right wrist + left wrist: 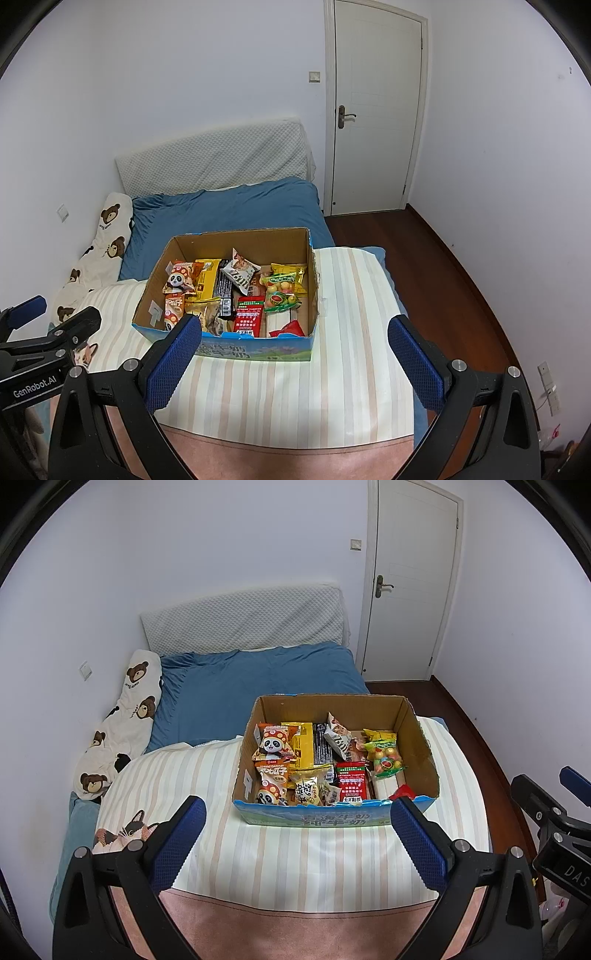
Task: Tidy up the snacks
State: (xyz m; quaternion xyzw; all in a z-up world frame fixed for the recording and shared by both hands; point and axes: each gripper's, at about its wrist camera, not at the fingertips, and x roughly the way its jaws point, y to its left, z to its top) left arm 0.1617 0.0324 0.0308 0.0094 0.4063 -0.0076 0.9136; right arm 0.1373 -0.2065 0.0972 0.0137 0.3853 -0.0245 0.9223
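A striped blanket [177, 775] covers the near end of the bed, with a cat print [125, 834] at its left edge. Beyond it lies a blue sheet [251, 686], a bear-print pillow [122, 723] along the left wall, and a white quilted cushion [243, 616] leaning at the head. A white door [410, 576] stands closed at the far right, above dark wooden floor [443, 266]

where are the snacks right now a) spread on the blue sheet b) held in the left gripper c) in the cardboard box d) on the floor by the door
c: the snacks fill the cardboard box on the striped cover, and both the left gripper and right gripper are open and empty.
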